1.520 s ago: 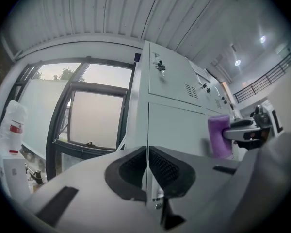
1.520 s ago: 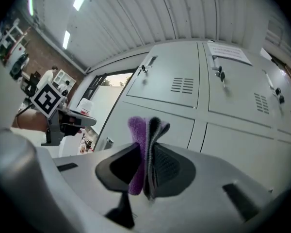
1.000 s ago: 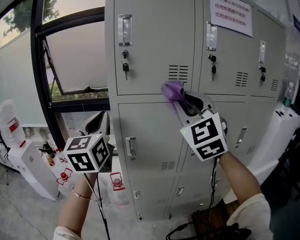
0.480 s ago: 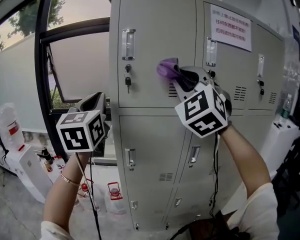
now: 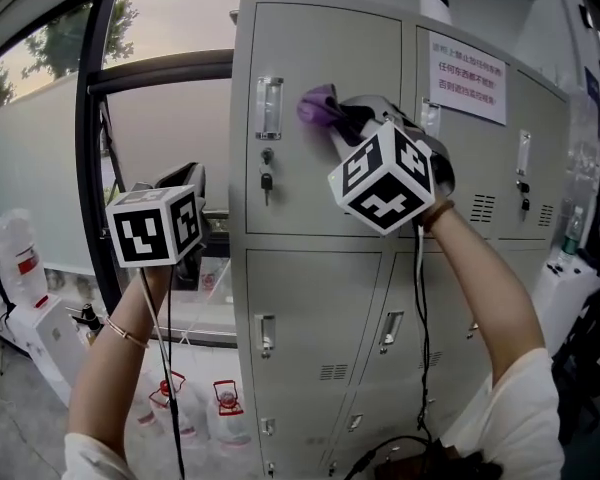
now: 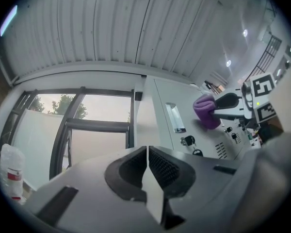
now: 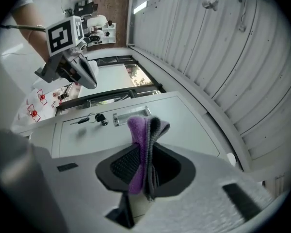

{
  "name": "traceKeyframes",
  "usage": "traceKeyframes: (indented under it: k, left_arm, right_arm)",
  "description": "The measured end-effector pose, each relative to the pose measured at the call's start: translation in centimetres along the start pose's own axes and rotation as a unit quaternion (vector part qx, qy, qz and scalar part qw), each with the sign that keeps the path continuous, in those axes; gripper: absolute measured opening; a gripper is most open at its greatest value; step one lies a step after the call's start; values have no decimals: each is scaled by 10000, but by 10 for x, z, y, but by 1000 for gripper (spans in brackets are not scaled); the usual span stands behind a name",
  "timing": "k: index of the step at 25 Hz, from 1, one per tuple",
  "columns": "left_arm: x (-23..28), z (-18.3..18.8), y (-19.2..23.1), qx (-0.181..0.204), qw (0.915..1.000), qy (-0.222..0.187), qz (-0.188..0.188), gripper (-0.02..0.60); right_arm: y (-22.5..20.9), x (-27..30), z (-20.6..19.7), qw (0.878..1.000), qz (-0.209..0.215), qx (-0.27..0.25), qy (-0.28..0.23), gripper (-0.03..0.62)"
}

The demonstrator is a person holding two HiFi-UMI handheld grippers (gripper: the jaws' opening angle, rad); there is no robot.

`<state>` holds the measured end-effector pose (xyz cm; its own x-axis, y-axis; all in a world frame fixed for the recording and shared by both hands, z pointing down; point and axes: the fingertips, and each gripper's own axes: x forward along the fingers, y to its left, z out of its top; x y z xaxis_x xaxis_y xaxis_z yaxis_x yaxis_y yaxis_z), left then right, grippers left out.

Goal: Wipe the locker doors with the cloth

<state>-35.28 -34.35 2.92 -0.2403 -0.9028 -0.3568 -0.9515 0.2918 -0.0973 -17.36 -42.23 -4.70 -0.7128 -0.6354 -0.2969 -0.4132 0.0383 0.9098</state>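
Locker door (image 5: 320,183) ahead of jaws. Right gripper (image 7: 144,166) clamps cloth (image 7: 141,130); left gripper (image 6: 147,166) closed, empty. Likely risk: cloth snags nearby key (image 5: 267,182).

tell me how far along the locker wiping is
Done: no door shows as finished; wiped areas can't be told. In hand: the right gripper, shut on the purple cloth, holds it high on the top-left locker door. To do: the lower doors and right-hand doors; the left gripper is shut, empty.
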Motion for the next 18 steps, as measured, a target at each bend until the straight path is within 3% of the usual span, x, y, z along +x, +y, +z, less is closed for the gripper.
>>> traceKeyframes:
  k: [7,12,18]
  left_arm:
    - [11,18,10,-124,9996,-93,-215,15]
    - [20,39,15,269,9994,-160,-163,15]
    - [28,68,9,477,9976,-411,-280,15]
  right_arm:
    - [-31,25,39,9988,-341,-311,-133,72]
    - [-52,45,71,9967,-570,-551,-173,72]
    - [-80,61,103,9911,-916,-949,-155,72]
